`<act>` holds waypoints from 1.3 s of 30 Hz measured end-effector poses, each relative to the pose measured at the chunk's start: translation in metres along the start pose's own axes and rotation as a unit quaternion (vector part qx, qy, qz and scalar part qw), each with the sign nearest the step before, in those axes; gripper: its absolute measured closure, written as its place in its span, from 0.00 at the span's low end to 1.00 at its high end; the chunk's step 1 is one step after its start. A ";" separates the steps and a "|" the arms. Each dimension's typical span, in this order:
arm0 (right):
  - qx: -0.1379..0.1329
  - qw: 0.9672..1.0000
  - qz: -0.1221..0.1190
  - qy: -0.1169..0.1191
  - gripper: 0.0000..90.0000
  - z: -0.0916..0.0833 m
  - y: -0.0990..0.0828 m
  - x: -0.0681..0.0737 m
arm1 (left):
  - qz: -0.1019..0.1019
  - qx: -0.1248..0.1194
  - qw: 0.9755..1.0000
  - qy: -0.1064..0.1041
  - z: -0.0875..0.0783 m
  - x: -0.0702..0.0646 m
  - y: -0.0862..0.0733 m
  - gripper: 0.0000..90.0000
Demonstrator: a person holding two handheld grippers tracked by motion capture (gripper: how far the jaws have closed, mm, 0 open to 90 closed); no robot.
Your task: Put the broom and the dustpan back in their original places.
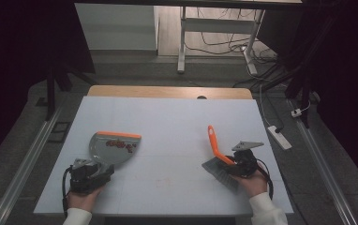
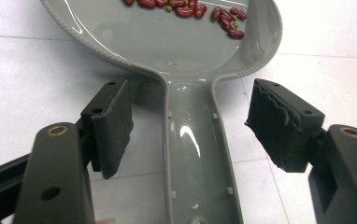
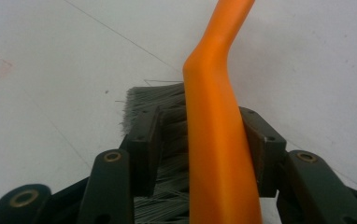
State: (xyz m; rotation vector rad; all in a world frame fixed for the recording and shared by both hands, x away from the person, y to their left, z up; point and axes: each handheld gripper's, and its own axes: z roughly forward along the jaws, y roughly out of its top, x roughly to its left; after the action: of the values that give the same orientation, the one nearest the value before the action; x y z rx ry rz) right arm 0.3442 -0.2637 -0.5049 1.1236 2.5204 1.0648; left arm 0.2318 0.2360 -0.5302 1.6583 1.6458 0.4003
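Grey dustpan (image 1: 114,146) with beans (image 1: 121,144), orange brush (image 1: 218,157), white table (image 1: 167,117), dim room

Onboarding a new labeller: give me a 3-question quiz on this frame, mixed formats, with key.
1. True or false: the left gripper is clamped on the dustpan handle.
2. Multiple choice: what lies in the dustpan? A) screws B) beans C) coins
3. Fill in: the right gripper straddles the brush's orange ____.

Key:
1. False. The jaws stand open on either side of the handle, with gaps.
2. B, red beans near the orange lip.
3. Handle. The grey bristles rest on the table. Whether the jaws actually grip is unclear.
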 end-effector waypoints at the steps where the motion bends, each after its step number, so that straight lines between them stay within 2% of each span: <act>1: 0.003 1.000 0.005 -0.001 0.57 0.001 0.000 -0.001 | 0.001 -0.002 1.000 0.001 -0.001 0.000 0.000 0.35; 8: 0.014 1.000 0.021 -0.009 0.51 0.004 -0.002 -0.008 | 0.000 -0.001 1.000 -0.004 -0.002 0.001 0.001 0.35; 12: 0.024 0.999 0.013 -0.029 0.49 0.006 -0.003 -0.008 | 0.004 -0.006 1.000 -0.002 -0.006 0.002 0.002 0.35; 13: 0.025 0.999 0.003 -0.037 0.49 0.005 -0.003 -0.007 | 0.005 -0.006 1.000 -0.002 -0.006 0.002 0.002 0.35; 16: 0.023 0.999 -0.003 -0.046 0.49 0.004 -0.002 -0.004 | 0.004 -0.008 1.000 -0.006 -0.008 0.001 0.003 0.34; 19: 0.016 0.999 -0.008 -0.051 0.49 0.002 -0.002 -0.002 | 0.016 -0.012 1.000 -0.003 -0.012 0.000 0.004 0.34; 22: 0.004 0.998 -0.012 -0.057 0.49 -0.001 -0.002 -0.001 | 0.037 -0.014 0.999 0.007 -0.015 -0.001 0.005 0.35; 26: -0.014 0.997 -0.031 -0.063 0.50 -0.007 -0.001 0.003 | 0.061 -0.014 0.998 0.004 -0.019 -0.003 0.006 0.37; 31: -0.026 0.998 -0.047 -0.044 0.52 -0.010 -0.002 0.008 | 0.094 -0.010 0.995 -0.022 -0.020 -0.005 0.009 0.38; 33: -0.031 0.997 -0.056 -0.035 0.52 -0.011 -0.002 0.010 | 0.107 -0.008 0.993 -0.040 -0.019 -0.006 0.011 0.39; 39: -0.041 0.996 -0.077 -0.018 0.52 -0.014 -0.003 0.020 | 0.152 0.007 0.986 -0.064 -0.010 -0.012 0.018 0.39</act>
State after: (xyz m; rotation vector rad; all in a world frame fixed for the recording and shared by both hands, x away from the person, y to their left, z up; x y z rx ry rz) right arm 0.3232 -0.2582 -0.4944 0.9019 2.4660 1.0864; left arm 0.2364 0.2293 -0.5074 1.9116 1.3071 0.4228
